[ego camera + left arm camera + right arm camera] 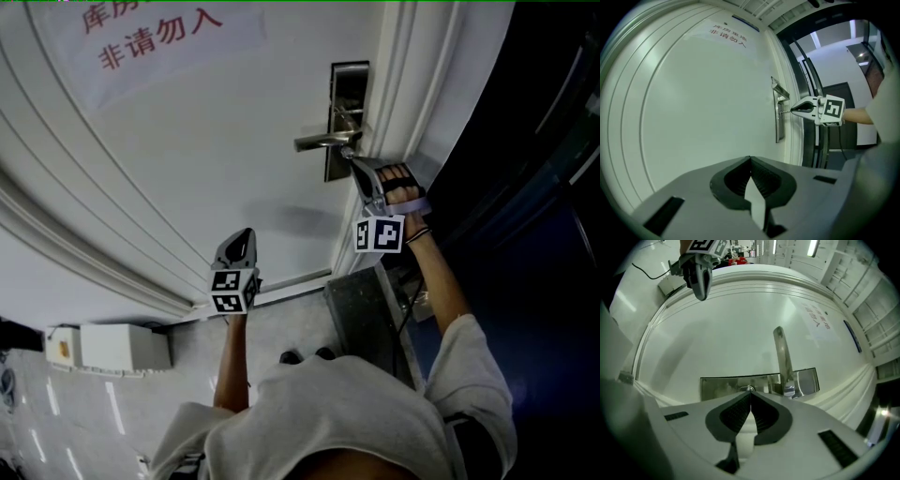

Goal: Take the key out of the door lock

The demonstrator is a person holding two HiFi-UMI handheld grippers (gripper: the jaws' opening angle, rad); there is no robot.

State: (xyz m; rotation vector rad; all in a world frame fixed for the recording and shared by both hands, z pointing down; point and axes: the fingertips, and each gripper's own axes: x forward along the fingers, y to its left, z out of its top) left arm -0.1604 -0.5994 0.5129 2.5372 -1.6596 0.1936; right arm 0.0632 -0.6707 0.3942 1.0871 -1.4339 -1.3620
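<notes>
Key in steel lock plate, pinched by right gripper jaws.
White panelled door, red-lettered notice, pale tiled floor below; left gripper jaws pressed together, empty, clear of the door.

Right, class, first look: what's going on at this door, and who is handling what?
A person works at a white door with a gripper in each hand. The right gripper reaches in below the lever handle to the lock plate, its jaws shut on the key, which is not yet pulled out of the lock. The left gripper is held away from the lock, shut and empty.
</notes>
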